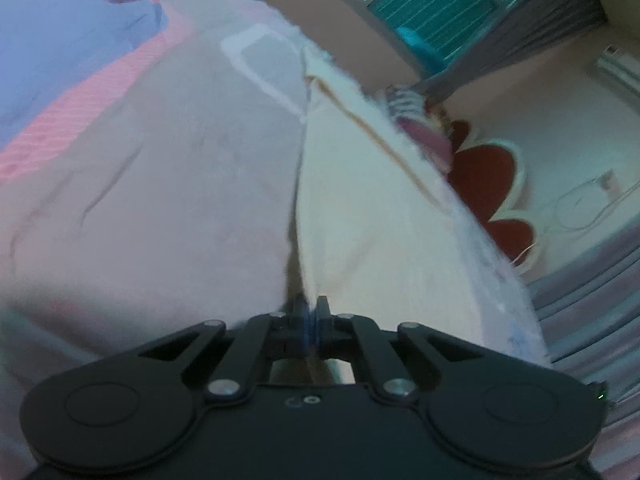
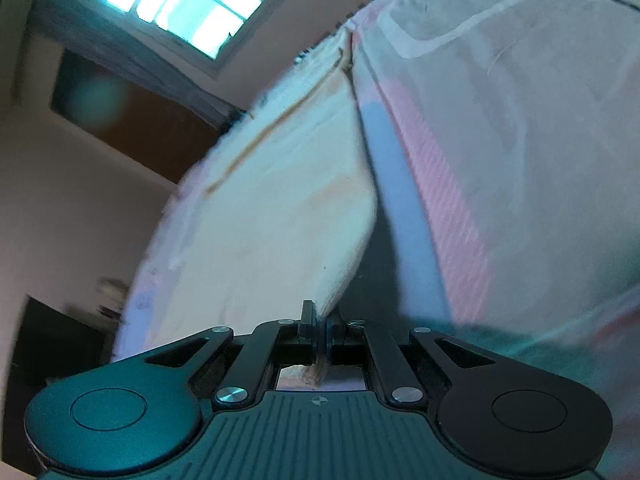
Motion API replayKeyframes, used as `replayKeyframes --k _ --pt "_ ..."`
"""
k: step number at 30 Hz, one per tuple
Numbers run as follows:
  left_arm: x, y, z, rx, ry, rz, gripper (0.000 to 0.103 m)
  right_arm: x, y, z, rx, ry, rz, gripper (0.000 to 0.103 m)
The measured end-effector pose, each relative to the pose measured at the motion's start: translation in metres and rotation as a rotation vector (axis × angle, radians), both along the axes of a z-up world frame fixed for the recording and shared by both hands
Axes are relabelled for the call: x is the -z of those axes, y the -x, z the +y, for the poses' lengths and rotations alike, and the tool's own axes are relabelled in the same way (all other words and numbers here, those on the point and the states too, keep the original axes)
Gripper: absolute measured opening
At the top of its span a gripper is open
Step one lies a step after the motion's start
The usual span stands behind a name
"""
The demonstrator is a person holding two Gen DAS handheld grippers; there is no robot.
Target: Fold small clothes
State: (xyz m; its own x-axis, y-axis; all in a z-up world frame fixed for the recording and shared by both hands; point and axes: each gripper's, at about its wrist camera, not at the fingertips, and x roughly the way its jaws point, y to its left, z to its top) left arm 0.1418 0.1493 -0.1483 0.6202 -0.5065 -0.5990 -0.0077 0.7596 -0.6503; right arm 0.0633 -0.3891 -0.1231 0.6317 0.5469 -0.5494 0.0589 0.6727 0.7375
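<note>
A small cream-white garment (image 1: 360,216) with a thin brown seam line is lifted off the bed, stretched between both grippers. My left gripper (image 1: 311,309) is shut on one edge of it, the cloth pinched between the pads. My right gripper (image 2: 320,316) is shut on another corner of the same garment (image 2: 272,216), which fans upward and to the left from the jaws. The garment hangs taut over the patterned bedsheet (image 1: 132,168); in the right wrist view the sheet (image 2: 520,140) lies to the right of the cloth.
The bedsheet is pale with pink and blue bands. A red scalloped rug (image 1: 492,184) lies on the floor beyond the bed edge. A window (image 2: 188,4) and a dark doorway (image 2: 132,120) are on the far walls. Grey striped fabric (image 1: 592,288) is at the right.
</note>
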Motion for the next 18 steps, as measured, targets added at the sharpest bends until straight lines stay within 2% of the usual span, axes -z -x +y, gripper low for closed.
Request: replayKeyframes --k 4,7,10,15,18 --pt "-0.002 0.002 0.0 -0.013 0.031 -0.011 0.001 0.002 -0.004 0.003 0.012 -0.024 0.005 0.003" --pt "-0.007 -0.001 0.005 -0.041 0.093 -0.022 0.001 -0.008 -0.003 0.001 0.022 -0.051 -0.029 0.003" --pt "-0.019 -0.012 0.007 -0.054 0.121 -0.05 0.001 -0.023 -0.012 -0.002 0.032 -0.071 -0.076 0.003" --pt "-0.048 -0.046 -0.001 -0.059 0.154 -0.129 0.001 -0.057 -0.051 -0.004 0.044 -0.065 -0.158 0.003" --pt "-0.06 -0.077 -0.007 -0.087 0.188 -0.149 0.001 -0.073 -0.081 -0.007 0.069 -0.076 -0.188 0.003"
